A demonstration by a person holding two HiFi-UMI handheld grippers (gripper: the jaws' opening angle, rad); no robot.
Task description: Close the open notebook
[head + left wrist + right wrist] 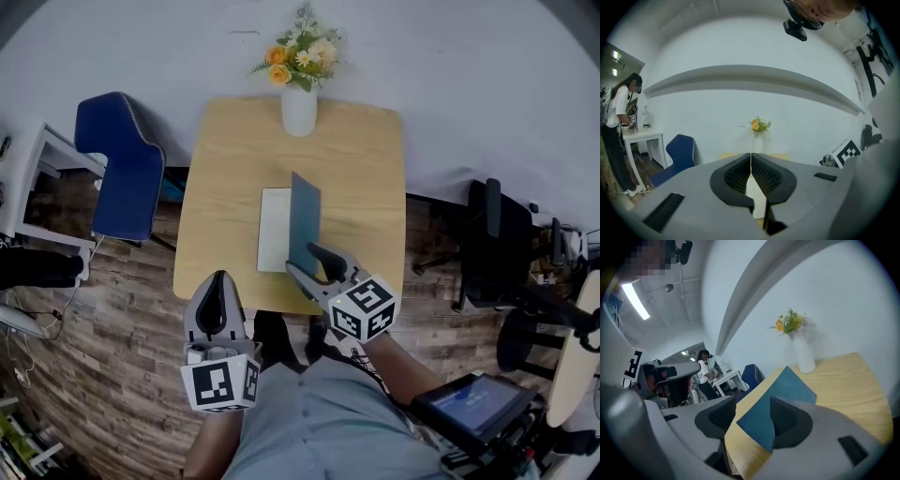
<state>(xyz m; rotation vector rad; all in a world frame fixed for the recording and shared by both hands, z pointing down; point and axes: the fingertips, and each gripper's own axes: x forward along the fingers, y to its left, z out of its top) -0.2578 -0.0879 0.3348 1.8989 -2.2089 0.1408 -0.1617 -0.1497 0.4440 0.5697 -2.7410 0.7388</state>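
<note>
The notebook lies open on the wooden table (366, 169): its white page (275, 230) is flat, and its blue cover (305, 220) stands almost upright above the spine. My right gripper (303, 260) is open at the cover's near edge. In the right gripper view the blue cover (776, 404) sits between the spread jaws, close against the right one, and the right gripper (752, 420) is not clamped on it. My left gripper (218, 279) is shut and empty, held off the table's front edge; in its own view the left gripper (750, 176) shows pads pressed together.
A white vase of flowers (299, 110) stands at the table's far edge. A blue chair (122, 169) is at the left and a black chair (492, 244) at the right. A person (618, 136) stands by a white desk far left.
</note>
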